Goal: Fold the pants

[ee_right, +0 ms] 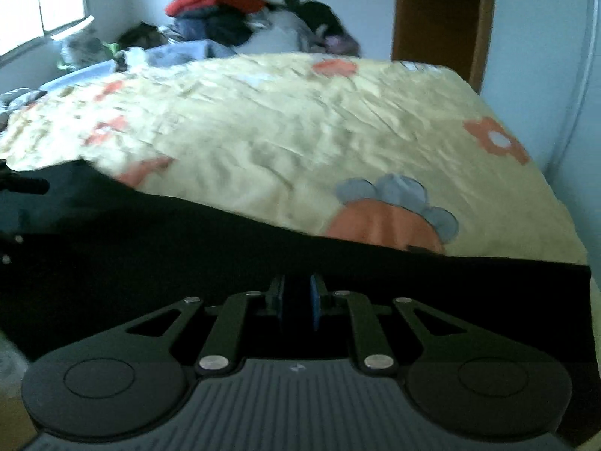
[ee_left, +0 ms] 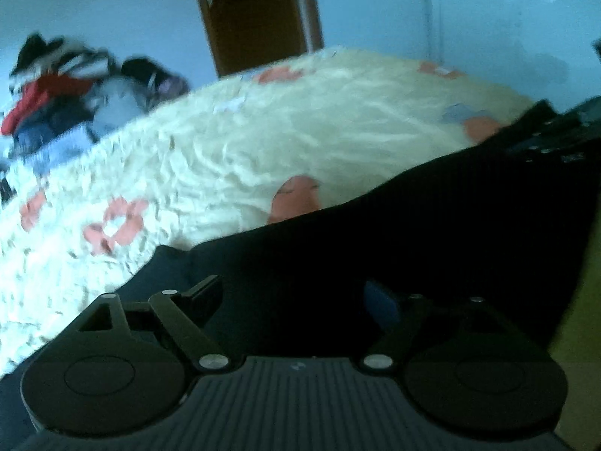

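Black pants (ee_left: 394,233) lie across the near edge of the bed, filling the lower part of both views (ee_right: 150,248). My left gripper (ee_left: 296,297) is open wide just above the dark cloth, its fingers spread far apart with nothing between them. My right gripper (ee_right: 296,300) is shut on the pants' fabric, the blue pads (ee_right: 314,302) pinching a fold near the cloth's far edge. The right gripper also shows at the right edge of the left wrist view (ee_left: 556,131), on the pants.
The bed carries a cream cover with orange flowers (ee_left: 263,143), also in the right wrist view (ee_right: 300,131). A pile of clothes (ee_right: 240,15) sits beyond the bed's far side, seen in the left wrist view too (ee_left: 75,86). A brown door (ee_right: 443,18) stands behind.
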A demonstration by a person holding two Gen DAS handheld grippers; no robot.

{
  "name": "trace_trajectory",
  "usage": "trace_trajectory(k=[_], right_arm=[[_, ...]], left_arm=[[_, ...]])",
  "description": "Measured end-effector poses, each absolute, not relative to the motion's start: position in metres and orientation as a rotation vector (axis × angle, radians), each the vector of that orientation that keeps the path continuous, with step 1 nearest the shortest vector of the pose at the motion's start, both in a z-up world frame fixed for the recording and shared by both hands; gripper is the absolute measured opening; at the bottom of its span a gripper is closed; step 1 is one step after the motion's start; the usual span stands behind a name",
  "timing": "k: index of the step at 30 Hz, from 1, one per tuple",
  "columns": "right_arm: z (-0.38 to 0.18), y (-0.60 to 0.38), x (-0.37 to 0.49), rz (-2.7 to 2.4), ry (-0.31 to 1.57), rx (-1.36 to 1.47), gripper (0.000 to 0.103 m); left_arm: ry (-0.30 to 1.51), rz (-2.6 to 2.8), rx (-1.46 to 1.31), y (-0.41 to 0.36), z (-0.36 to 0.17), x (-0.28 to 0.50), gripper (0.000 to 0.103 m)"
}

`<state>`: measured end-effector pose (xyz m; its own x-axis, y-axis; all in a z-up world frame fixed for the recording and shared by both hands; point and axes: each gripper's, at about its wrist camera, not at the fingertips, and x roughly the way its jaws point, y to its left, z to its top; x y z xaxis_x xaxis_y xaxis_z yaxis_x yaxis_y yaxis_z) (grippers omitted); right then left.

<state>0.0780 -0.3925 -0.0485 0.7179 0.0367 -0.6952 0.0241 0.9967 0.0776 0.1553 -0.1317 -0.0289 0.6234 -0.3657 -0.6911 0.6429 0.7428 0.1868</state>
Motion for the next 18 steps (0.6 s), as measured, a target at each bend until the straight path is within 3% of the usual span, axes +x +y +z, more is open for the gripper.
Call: trace_trajectory(k=[4, 5, 10, 13, 16, 18], right_arm=[[-0.051, -0.416, 0.086, -0.081, 0.722, 0.157, 0.013], [-0.050, -0.418, 0.084, -0.132, 0.717, 0.147, 0.014], [-0.050, -0.421, 0.056, -0.114, 0.731, 0.152, 0.019], [-0.052, -0.433, 0.033, -0.201, 0.688, 0.192, 0.019], [-0.040, -0.460, -0.012, -0.332, 0.547, 0.341, 0.030], [-0.035, -0.479, -0.045, -0.384, 0.447, 0.467, 0.048]], left_arm=[[0.734, -0.512, 0.339, -0.123, -0.034, 0.184, 0.088], [0.726, -0.488, 0.318, -0.119, -0.029, 0.181, 0.081], [0.609, -0.505, 0.379, -0.120, -0.024, 0.140, 0.089], [0.572, -0.523, 0.467, -0.131, -0.034, 0.117, 0.089], [0.485, -0.478, 0.541, -0.135, -0.039, 0.093, 0.089], [0.464, -0.483, 0.526, -0.132, -0.038, 0.081, 0.090]])
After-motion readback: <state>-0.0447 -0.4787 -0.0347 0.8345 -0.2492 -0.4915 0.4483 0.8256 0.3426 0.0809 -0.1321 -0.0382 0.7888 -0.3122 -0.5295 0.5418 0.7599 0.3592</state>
